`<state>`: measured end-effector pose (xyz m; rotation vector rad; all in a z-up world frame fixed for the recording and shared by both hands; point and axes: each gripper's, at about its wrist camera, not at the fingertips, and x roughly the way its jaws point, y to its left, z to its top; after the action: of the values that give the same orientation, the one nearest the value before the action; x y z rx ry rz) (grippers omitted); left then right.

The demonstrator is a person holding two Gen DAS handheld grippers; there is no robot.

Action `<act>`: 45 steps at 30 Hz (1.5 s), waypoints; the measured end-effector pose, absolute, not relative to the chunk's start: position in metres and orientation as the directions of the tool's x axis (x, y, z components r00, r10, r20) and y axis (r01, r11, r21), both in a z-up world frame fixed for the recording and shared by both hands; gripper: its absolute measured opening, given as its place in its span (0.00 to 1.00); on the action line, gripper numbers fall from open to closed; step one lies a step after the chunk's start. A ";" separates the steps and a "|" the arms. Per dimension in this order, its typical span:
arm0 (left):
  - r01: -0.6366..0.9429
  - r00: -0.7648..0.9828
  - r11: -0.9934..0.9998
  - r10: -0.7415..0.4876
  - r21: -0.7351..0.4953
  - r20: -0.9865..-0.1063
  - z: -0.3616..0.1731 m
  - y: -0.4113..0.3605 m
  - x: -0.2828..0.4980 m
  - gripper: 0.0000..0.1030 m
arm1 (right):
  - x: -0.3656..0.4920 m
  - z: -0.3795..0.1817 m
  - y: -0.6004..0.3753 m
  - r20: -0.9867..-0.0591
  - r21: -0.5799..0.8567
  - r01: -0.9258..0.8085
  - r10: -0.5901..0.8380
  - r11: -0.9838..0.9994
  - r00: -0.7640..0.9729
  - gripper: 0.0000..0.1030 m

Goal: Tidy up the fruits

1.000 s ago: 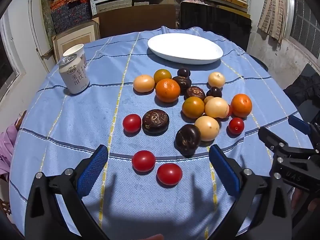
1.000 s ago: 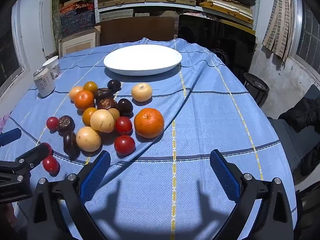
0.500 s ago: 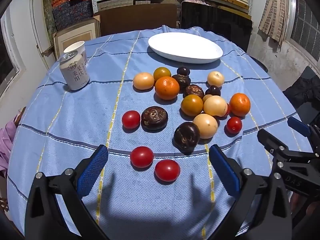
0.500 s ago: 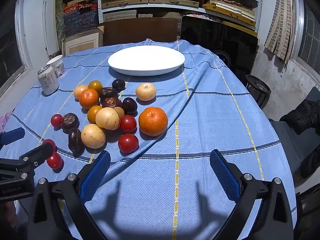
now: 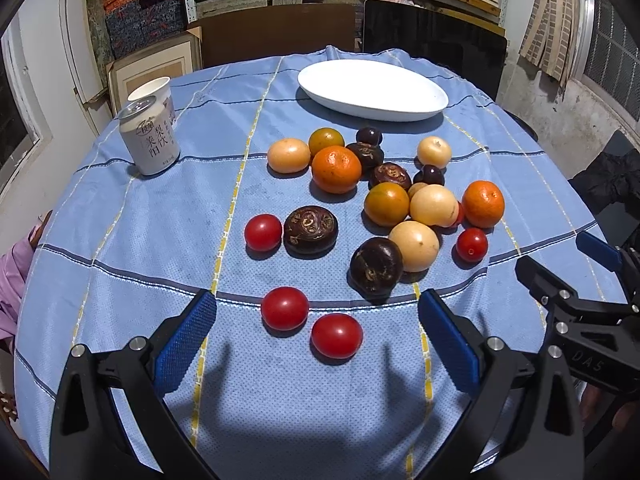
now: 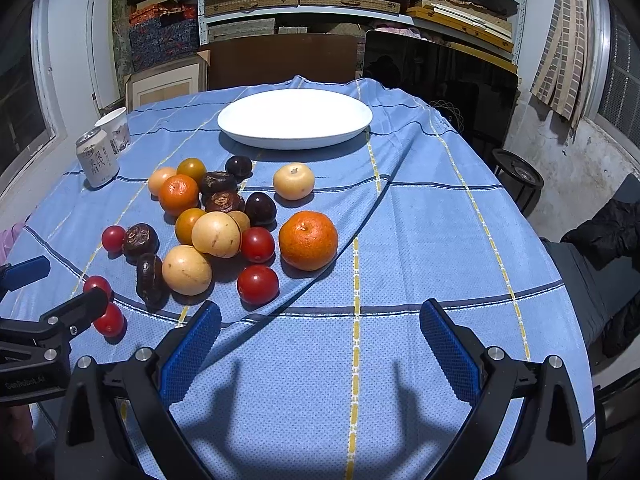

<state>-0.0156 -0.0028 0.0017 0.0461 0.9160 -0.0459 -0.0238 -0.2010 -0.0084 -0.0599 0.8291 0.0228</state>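
A: Where does the fruit lie from each tool?

B: In the left wrist view, the left gripper (image 5: 316, 336) has its jaws spread wide, holding nothing, and two red tomatoes sit right between the blue pads: one tomato (image 5: 284, 307) at about 11 o'clock from the gap's middle, the other tomato (image 5: 337, 335) almost at centre. Both rest on the table (image 5: 160, 240), just beside each other.

A: And the right side?

B: The right gripper (image 6: 320, 344) is also spread and empty. In its view the nearest fruit, a red tomato (image 6: 257, 283), lies toward 11 o'clock, outside the gap, with the big orange (image 6: 308, 240) at about 12 o'clock beyond it.

A: So which hand is nearer?

B: The left, I judge. Its pair of tomatoes is already framed by the jaws; the right would have to swing left first.

A: Any long axis to worry about?

B: Hardly; the tomatoes look nearly round, so approach angle should matter little. The risk is catching both at once.

A: Where would they go?

B: Probably the white plate (image 5: 420, 110), empty, at 12 o'clock past the heap of fruit.
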 end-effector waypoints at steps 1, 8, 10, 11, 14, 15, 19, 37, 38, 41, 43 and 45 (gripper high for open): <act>0.057 0.608 0.998 -0.020 0.019 -0.794 0.001 -0.002 -0.016 0.96 | -0.024 -0.009 -0.201 -0.737 -0.044 -0.045 -0.002 0.998 0.675 0.97; 0.054 0.612 0.998 -0.018 0.019 -0.790 0.003 -0.002 -0.017 0.96 | -0.024 -0.011 -0.200 -0.738 -0.042 -0.047 0.001 0.998 0.674 0.97; 0.052 0.614 0.999 -0.021 0.014 -0.789 0.003 -0.001 -0.018 0.96 | -0.024 -0.011 -0.200 -0.738 -0.041 -0.048 0.002 0.998 0.674 0.97; 0.051 0.615 0.999 -0.021 0.014 -0.788 0.004 -0.001 -0.018 0.96 | -0.024 -0.011 -0.200 -0.739 -0.042 -0.048 0.002 0.998 0.674 0.97; 0.051 0.615 0.999 -0.020 0.014 -0.788 0.004 -0.001 -0.018 0.96 | -0.024 -0.012 -0.200 -0.739 -0.040 -0.048 0.003 0.998 0.673 0.97; 0.051 0.615 0.999 -0.022 0.013 -0.789 0.004 -0.001 -0.018 0.96 | -0.025 -0.013 -0.200 -0.740 -0.039 -0.047 0.003 0.998 0.673 0.97; 0.052 0.614 0.999 -0.022 0.013 -0.789 0.003 -0.001 -0.019 0.96 | -0.025 -0.013 -0.201 -0.738 -0.037 -0.048 0.005 0.998 0.674 0.97; 0.052 0.611 0.999 -0.025 0.008 -0.791 0.001 -0.001 -0.020 0.96 | -0.025 -0.017 -0.199 -0.742 -0.033 -0.050 0.009 0.998 0.670 0.97; 0.052 0.612 0.999 -0.025 0.009 -0.791 0.001 -0.001 -0.020 0.96 | -0.025 -0.016 -0.199 -0.743 -0.033 -0.050 0.009 0.998 0.670 0.97; 0.052 0.611 0.999 -0.026 0.007 -0.791 0.001 -0.001 -0.020 0.96 | -0.025 -0.017 -0.199 -0.743 -0.032 -0.051 0.010 0.998 0.670 0.97; 0.051 0.611 0.999 -0.024 0.008 -0.792 0.001 -0.001 -0.020 0.96 | -0.024 -0.017 -0.199 -0.743 -0.034 -0.049 0.008 0.998 0.669 0.97; 0.051 0.610 0.999 -0.026 0.007 -0.792 0.001 -0.001 -0.020 0.96 | -0.025 -0.017 -0.199 -0.744 -0.032 -0.050 0.009 0.998 0.669 0.97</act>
<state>-0.0200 -0.0010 0.0006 0.0300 0.9131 -0.0444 -0.0247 -0.1988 -0.0171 -0.0514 0.8379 0.0331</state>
